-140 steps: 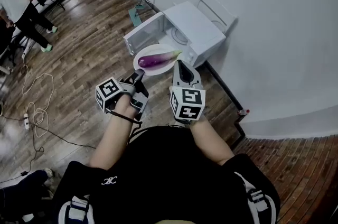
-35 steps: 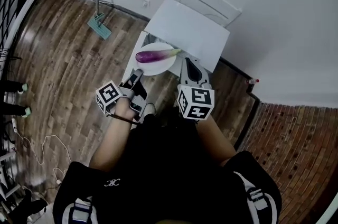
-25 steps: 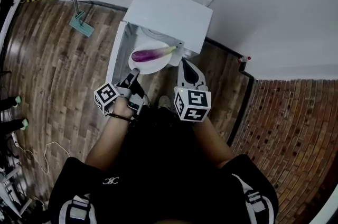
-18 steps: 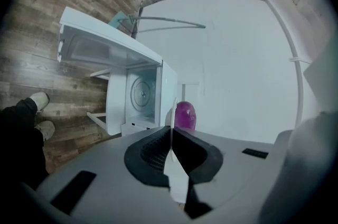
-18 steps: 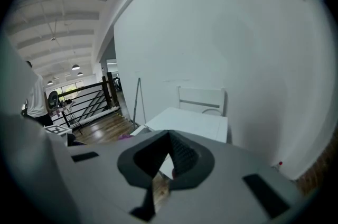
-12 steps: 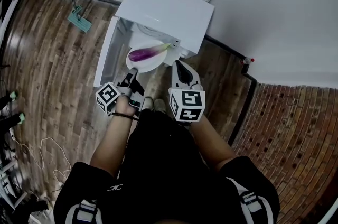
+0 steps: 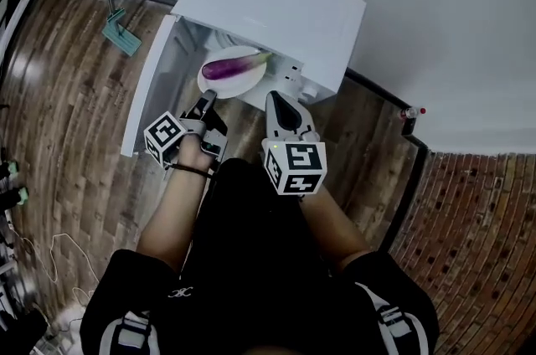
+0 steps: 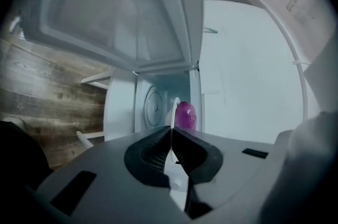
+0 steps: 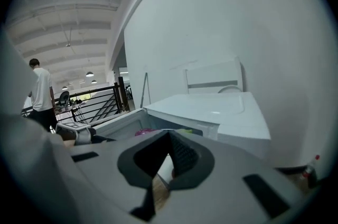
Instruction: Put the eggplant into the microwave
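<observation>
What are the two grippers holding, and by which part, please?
The left gripper and right gripper each pinch the rim of the white plate carrying the eggplant.

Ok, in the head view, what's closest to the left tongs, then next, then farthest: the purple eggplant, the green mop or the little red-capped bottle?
1. Purple eggplant: on the round white plate right in front of the left tongs.
2. Green mop head: on the wood floor, off to the left.
3. Small red-capped bottle: by the wall, far right.
</observation>
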`<action>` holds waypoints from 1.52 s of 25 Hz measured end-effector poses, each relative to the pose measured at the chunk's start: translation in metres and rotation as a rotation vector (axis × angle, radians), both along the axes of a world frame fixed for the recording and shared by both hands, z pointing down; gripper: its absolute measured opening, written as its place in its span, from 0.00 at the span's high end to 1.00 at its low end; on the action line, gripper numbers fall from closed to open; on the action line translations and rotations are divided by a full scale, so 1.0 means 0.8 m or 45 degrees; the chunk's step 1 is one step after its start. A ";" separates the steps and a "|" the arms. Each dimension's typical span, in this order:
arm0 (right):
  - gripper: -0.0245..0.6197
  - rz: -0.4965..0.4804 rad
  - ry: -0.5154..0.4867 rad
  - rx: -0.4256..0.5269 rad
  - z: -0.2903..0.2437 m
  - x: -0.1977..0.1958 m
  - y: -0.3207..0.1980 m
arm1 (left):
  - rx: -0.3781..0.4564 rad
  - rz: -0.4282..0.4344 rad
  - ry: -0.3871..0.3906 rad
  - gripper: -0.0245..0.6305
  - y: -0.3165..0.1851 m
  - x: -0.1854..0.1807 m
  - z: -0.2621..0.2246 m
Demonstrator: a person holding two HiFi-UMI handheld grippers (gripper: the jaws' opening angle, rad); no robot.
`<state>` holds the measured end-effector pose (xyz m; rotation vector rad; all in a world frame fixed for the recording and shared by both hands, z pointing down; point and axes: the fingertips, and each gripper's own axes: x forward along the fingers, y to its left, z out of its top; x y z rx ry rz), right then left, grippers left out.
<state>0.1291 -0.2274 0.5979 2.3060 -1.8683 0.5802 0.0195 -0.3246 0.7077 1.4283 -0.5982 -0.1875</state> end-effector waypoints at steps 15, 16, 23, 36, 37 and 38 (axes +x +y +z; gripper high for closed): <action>0.95 0.017 0.035 0.158 0.172 0.030 -0.004 | 0.124 0.020 0.092 0.94 -0.075 0.076 0.118; 0.95 0.026 0.029 0.148 0.175 0.030 -0.001 | 0.116 0.023 0.090 0.94 -0.079 0.079 0.119; 0.95 0.061 0.071 0.143 0.174 0.042 0.019 | 0.114 0.053 0.102 0.94 -0.119 0.112 0.116; 0.95 0.130 0.221 0.106 0.179 0.058 0.050 | 0.133 0.131 -0.045 0.94 -0.162 0.168 0.139; 0.95 0.124 0.224 0.107 0.179 0.056 0.049 | 0.145 0.139 -0.067 0.94 -0.163 0.168 0.139; 0.95 0.120 0.214 0.108 0.180 0.054 0.048 | 0.163 0.145 -0.090 0.94 -0.163 0.168 0.139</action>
